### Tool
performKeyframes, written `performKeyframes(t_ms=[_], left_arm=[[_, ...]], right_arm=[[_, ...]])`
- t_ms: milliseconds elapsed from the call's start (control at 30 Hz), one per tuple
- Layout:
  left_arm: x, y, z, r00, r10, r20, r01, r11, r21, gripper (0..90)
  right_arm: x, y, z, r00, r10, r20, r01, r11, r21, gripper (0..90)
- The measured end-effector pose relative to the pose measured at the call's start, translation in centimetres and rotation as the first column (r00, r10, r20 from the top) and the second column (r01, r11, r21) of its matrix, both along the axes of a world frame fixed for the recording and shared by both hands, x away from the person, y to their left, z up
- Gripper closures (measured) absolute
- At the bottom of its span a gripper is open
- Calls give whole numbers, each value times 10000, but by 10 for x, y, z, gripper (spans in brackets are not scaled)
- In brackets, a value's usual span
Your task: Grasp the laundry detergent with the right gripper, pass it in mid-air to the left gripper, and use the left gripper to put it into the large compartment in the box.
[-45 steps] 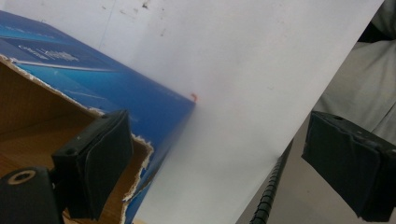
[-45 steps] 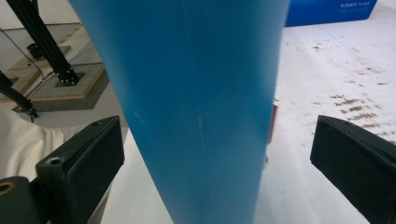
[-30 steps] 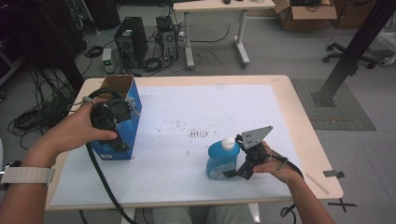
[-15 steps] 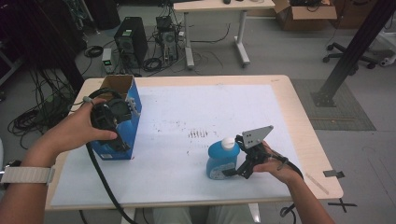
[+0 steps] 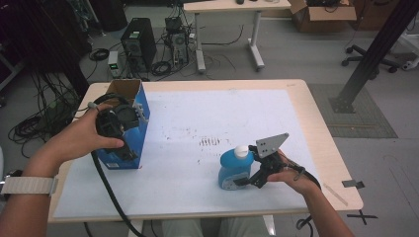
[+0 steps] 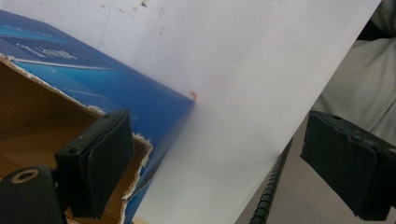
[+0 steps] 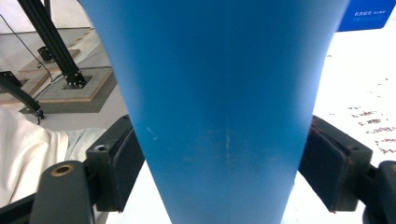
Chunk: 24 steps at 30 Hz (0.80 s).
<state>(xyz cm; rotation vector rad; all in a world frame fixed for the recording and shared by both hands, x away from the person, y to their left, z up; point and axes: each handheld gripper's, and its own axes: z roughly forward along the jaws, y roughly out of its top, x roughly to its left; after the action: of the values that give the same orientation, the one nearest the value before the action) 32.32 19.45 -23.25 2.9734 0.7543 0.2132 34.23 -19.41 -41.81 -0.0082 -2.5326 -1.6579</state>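
A blue bottle (image 5: 231, 169) with a white cap (image 5: 241, 150) stands near the front right of the table. My right gripper (image 5: 245, 178) reaches it from the right. Its jaws have just been closing with the blue bottle (image 7: 219, 70) between them, and both pads (image 7: 123, 161) now touch its sides. At the left an open blue cardboard box (image 5: 143, 106) stands upright. My left gripper (image 5: 129, 144) hangs over its near end, open. In the left gripper view one jaw is over the box's brown inside (image 6: 42, 121) and the other past the table's edge.
A white sheet (image 5: 207, 108) covers the wooden table, with dark smudges (image 5: 210, 142) in its middle. Beyond the far edge are computer towers (image 5: 138, 44), cables and another desk (image 5: 232, 7). A black frame post (image 5: 368, 54) rises at the right.
Both hands stay where they were. The bottle and the box have not moved. In the high view the right jaws' narrowing on the bottle is barely visible.
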Motion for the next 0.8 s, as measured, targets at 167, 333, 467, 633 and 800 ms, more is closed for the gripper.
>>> performKeyframes(t_ms=[167,333,467,633,800], left_arm=[[-1,1,0,10000,4,14,-4,10000,-7,100],[-1,1,0,10000,30,24,-30,10000,-17,102],[-1,1,0,10000,31,17,-31,10000,-19,102],[-1,2,1,10000,39,8,-39,10000,-17,101],[-1,3,1,10000,70,19,-70,10000,0,101]], right_arm=[[0,1,0,10000,76,51,-76,10000,0,251],[0,0,0,10000,67,58,-67,10000,-12,275],[0,0,0,10000,63,74,-63,10000,32,314],[0,0,-1,9999,102,70,-102,9999,-12,362],[0,0,-1,9999,58,123,-59,10000,8,410]])
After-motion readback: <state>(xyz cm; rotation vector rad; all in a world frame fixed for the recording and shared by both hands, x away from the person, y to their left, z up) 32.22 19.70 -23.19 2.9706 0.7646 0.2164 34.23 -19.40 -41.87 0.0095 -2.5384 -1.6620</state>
